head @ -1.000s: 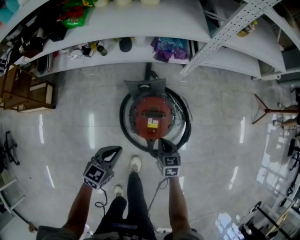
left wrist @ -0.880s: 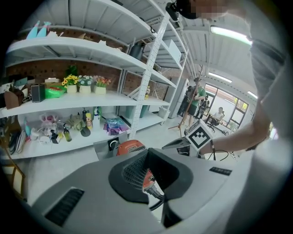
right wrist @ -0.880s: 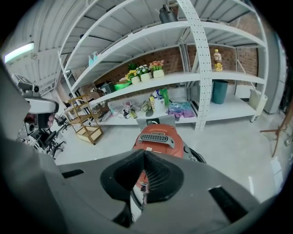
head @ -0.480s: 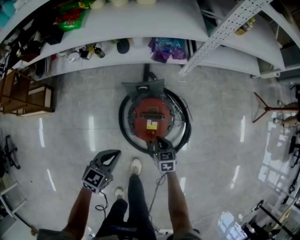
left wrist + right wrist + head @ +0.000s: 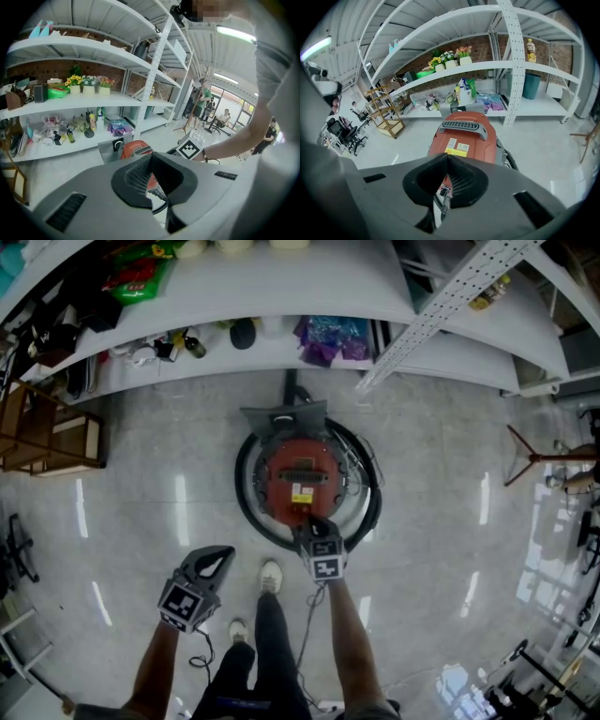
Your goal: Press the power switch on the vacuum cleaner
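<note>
The red vacuum cleaner [image 5: 302,479] stands on the floor, ringed by its black hose [image 5: 246,495]. My right gripper [image 5: 311,523] is shut, its tip over the vacuum's near edge, just below the yellow label [image 5: 302,494]. In the right gripper view the shut right gripper [image 5: 447,157] hangs above the red body [image 5: 464,136], near the grey handle [image 5: 462,124]; the switch itself is hidden under the jaws. My left gripper [image 5: 223,552] is shut and empty, held off to the left above the floor. The left gripper [image 5: 152,154] looks toward the vacuum [image 5: 136,149].
White shelving [image 5: 281,343] with bottles and bags runs behind the vacuum. A wooden rack [image 5: 52,427] stands at left, and a tripod stand [image 5: 539,460] at right. The person's shoe [image 5: 271,570] is on the floor between the grippers. A cable [image 5: 309,624] trails below the right arm.
My right gripper has moved forward, from the hose's near side onto the vacuum's near edge. The left gripper has drifted slightly back and left.
</note>
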Motion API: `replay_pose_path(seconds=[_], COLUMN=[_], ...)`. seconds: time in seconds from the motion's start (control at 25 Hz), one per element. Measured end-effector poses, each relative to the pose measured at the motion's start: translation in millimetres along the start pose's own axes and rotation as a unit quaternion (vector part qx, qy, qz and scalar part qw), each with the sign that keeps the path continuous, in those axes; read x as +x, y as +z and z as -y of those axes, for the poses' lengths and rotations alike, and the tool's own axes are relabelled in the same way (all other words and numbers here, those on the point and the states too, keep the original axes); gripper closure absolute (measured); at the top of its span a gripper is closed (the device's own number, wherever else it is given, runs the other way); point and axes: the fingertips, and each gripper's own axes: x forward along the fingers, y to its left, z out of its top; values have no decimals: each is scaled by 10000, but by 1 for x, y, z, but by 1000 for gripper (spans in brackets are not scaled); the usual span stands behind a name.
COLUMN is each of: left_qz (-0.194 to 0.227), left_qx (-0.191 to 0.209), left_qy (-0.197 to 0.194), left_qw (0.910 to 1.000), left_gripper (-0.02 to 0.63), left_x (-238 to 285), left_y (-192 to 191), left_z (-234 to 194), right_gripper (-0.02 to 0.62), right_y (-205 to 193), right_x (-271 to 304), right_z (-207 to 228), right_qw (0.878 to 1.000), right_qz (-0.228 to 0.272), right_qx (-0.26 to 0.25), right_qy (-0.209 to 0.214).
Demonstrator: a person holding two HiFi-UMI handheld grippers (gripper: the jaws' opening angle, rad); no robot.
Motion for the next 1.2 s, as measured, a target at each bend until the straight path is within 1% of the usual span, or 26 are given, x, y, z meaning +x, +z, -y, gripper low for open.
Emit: replay_pose_path(seconds=[0.08, 0.24, 0.44, 0.6, 0.8, 1.2], left_qz=[7, -7, -31, -47, -55, -113], left_qx=[-17, -203, 8, -77, -19, -45], left_qy=[13, 77, 25, 61, 52, 46], left_qw=[10000, 9998, 10000, 9999, 10000, 9999], left_gripper=[598, 598, 598, 598, 598, 598], left_x=[0, 0, 2, 3, 7, 10], left_y=[0, -1, -9, -10, -12, -13], left_z=[-1, 0, -4, -7, -10, -10], right_gripper=[591, 591, 591, 591, 591, 591], right_y=[-4, -9, -16, -22, -27, -28], right_x=[5, 14, 28, 37, 47, 47], right_z=[1, 1, 3, 4, 7, 7], right_qw=[10000, 9999, 9997, 9994, 9991, 9992], right_qz=[-59, -138, -250, -340, -410, -406], right_qx=[12, -8, -9, 47, 54, 47], right_qy=[2, 11, 17, 8, -5, 48])
